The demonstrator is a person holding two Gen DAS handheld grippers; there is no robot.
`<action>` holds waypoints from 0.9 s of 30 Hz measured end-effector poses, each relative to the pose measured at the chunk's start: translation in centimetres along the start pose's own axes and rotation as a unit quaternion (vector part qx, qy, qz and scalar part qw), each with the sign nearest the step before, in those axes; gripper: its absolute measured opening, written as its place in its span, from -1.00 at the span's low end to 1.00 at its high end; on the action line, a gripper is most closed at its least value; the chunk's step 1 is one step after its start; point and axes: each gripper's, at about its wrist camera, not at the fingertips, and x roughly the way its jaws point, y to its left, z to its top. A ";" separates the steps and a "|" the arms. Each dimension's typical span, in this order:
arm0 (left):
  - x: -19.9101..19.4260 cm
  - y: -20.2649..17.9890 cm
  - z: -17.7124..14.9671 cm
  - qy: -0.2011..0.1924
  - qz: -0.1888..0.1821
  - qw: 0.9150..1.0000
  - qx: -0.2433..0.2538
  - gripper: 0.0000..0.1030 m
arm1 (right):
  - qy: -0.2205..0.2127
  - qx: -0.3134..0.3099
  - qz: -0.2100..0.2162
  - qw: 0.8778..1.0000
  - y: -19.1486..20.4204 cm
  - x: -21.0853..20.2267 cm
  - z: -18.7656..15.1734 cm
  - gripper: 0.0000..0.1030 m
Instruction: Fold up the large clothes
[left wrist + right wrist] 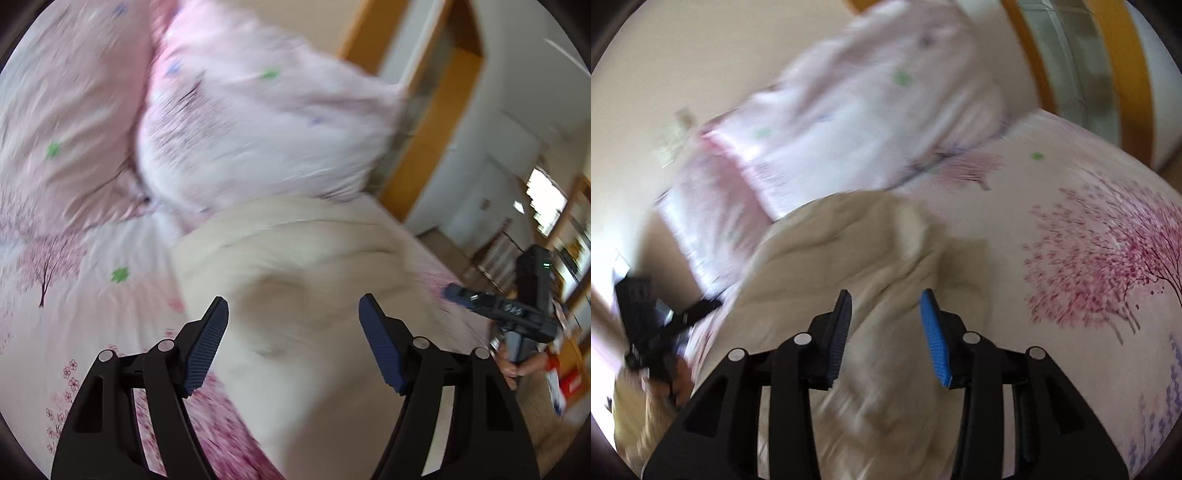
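Note:
A beige garment [303, 288] lies rumpled on a bed with a pink blossom-print sheet [74, 280]. In the left wrist view my left gripper [293, 314] hovers above the cloth, jaws wide apart, nothing between the pads. The right gripper [480, 299] shows at the far right of that view, held in a hand. In the right wrist view the same beige garment [871, 266] fills the middle. My right gripper [886, 308] stands over it with its blue pads apart and no cloth pinched between them. The left gripper [657, 321] appears blurred at the left edge.
Two pink floral pillows [251, 122] lie at the head of the bed, also seen as pillows [849, 110] in the right wrist view. A wooden door frame [436, 122] and pale walls stand beyond the bed. Furniture and a bright window [546, 199] sit at the right.

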 end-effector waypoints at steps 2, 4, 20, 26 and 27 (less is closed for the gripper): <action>-0.4 -1.9 -0.7 0.009 -0.008 0.999 0.032 0.43 | 0.014 -0.028 0.020 0.999 1.3 -0.6 -1.7 -0.22; 0.6 -3.3 -1.5 0.043 0.001 0.997 0.060 0.43 | 0.036 -0.042 0.023 0.998 2.0 0.0 -2.9 -0.22; 0.1 2.2 -1.8 0.037 -0.025 0.994 -0.096 0.48 | 0.073 0.027 0.035 0.996 -0.9 -0.5 0.2 0.97; 1.5 5.2 -2.7 0.069 -0.050 0.980 -0.181 0.53 | 0.153 0.119 0.057 0.979 -5.7 3.4 1.6 0.97; 1.7 5.4 -2.8 0.073 -0.053 0.978 -0.187 0.55 | 0.161 0.129 0.059 0.977 -6.3 4.1 1.6 0.97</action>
